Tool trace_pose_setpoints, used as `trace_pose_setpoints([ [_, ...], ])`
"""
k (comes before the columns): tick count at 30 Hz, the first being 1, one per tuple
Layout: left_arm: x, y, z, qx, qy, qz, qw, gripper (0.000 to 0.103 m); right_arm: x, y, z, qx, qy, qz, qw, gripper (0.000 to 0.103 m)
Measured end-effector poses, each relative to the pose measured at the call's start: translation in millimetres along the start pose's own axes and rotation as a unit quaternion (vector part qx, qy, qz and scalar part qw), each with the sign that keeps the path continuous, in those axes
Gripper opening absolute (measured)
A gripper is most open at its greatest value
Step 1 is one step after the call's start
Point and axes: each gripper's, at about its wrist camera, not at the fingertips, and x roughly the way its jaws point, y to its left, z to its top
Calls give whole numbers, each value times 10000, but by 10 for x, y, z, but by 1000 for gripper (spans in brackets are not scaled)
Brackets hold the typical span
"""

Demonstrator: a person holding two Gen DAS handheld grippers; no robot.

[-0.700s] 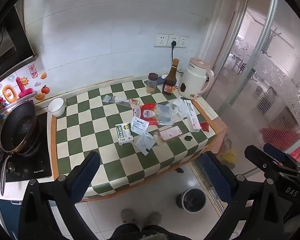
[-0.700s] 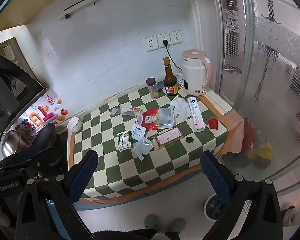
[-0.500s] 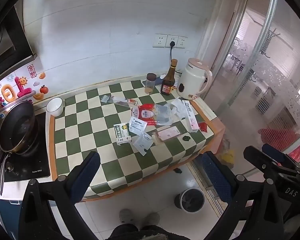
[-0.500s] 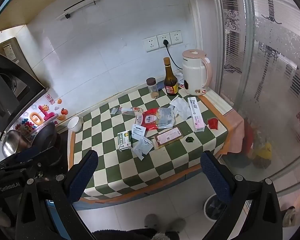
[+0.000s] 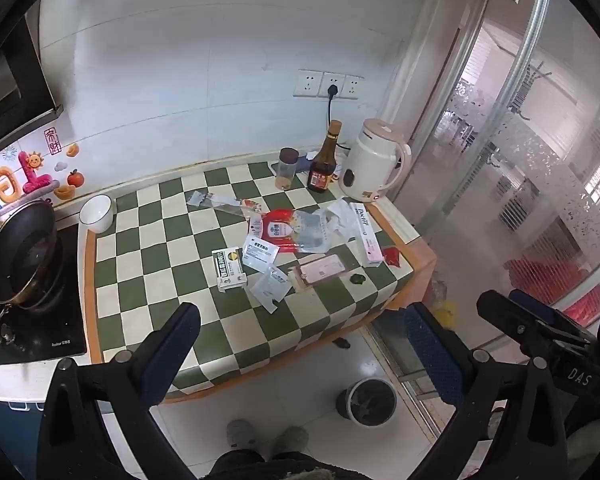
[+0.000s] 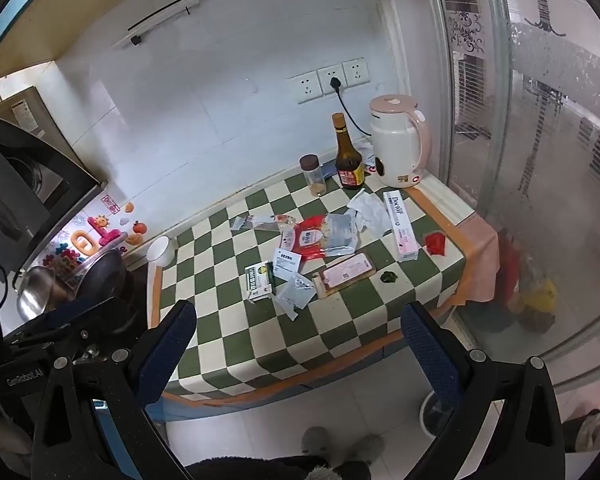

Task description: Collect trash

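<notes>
Overhead, both grippers are held well above the checkered countertop (image 5: 148, 240), angled downward. The left gripper (image 5: 300, 344) is seen with its jaws spread wide and nothing between them; the right gripper (image 6: 300, 344) likewise stands fully open and empty.

Trash is scattered over the middle and right half of the countertop. A green-and-white medicine box (image 5: 229, 269) lies near the centre, with a white sachet (image 5: 260, 251) just beside it and a torn clear wrapper (image 5: 270, 286) toward the front edge. A red-and-clear plastic bag (image 5: 296, 232) is noted behind these, and a strip wrapper (image 5: 224, 202) further back. A pink flat pack (image 5: 323, 269) lies right of centre. A long white-and-pink box (image 5: 367, 236) runs along the right edge, with a red scrap (image 5: 391, 256) near the front right corner and a small dark green piece (image 5: 356, 279) beside it.

At the back right corner, a kettle (image 5: 373, 166), a brown bottle (image 5: 323, 164) and a small jar (image 5: 287, 168) are standing upright. A white bowl (image 5: 96, 212) sits at the back left corner. A bin (image 5: 367, 402) stands on the floor below the front edge.
</notes>
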Motion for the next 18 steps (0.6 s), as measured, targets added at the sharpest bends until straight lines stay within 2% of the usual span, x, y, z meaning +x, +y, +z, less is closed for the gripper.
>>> trace_pose_setpoints([
  [18,-37,-9,34,-5,-8,31,10000,103,19,3,63,-11,65,97,9999,103],
])
